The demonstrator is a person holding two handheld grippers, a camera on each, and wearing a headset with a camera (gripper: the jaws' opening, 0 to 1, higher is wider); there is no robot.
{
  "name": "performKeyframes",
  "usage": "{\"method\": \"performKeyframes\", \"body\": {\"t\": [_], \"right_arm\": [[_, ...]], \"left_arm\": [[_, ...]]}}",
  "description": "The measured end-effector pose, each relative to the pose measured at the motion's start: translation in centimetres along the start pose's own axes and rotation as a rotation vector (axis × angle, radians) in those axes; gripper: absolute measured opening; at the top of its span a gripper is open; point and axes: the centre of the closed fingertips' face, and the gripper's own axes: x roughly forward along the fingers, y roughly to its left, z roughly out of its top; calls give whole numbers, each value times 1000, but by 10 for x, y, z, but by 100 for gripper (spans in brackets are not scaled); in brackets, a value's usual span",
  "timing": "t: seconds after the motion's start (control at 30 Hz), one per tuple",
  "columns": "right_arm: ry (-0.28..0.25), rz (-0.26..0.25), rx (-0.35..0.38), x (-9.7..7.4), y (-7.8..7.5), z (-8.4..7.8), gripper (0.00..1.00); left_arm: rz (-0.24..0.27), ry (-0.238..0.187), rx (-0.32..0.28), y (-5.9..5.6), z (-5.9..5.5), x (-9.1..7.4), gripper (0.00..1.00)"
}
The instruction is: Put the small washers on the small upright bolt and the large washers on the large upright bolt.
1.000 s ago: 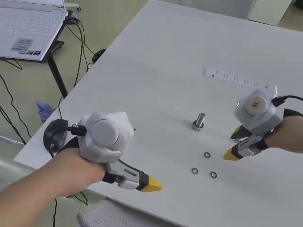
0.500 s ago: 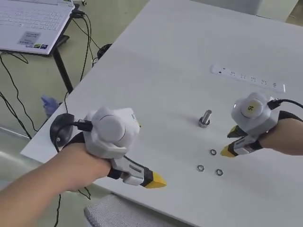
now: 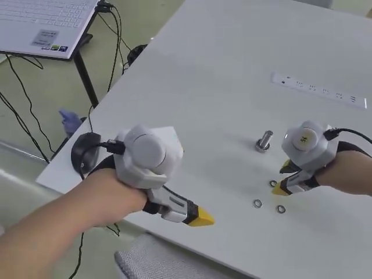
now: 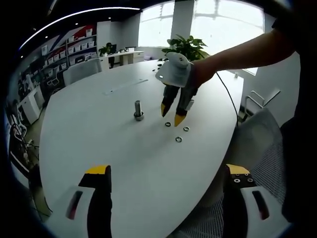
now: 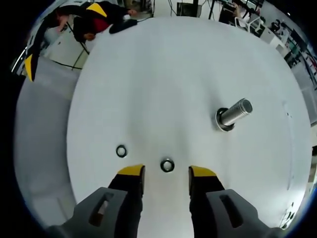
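Washers | head view: three | right gripper: one between parted jaws

Office setting, as I see it. My white desk carries a power strip; a laptop stands beside it, with shelves, a potted plant and windows beyond.

Left gripper and right gripper: each a rounded white housing, dark grey jaws and yellow tips. A black cable leaves the right housing, which bears a round yellowish label, characters blurred, possibly digits. Small screws mark one left jaw.
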Motion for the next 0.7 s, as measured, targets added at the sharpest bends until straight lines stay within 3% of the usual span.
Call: {"method": "performKeyframes", "body": {"t": [0.37,0.7], "right_arm": [[31,-7,-18,8,2,-5,34],[6,-29,-6,7,-1,-4,29]], "left_arm": [[-14,8,10,4,0,-2,92],[-26,13,11,1,-5,-4,90]]}}
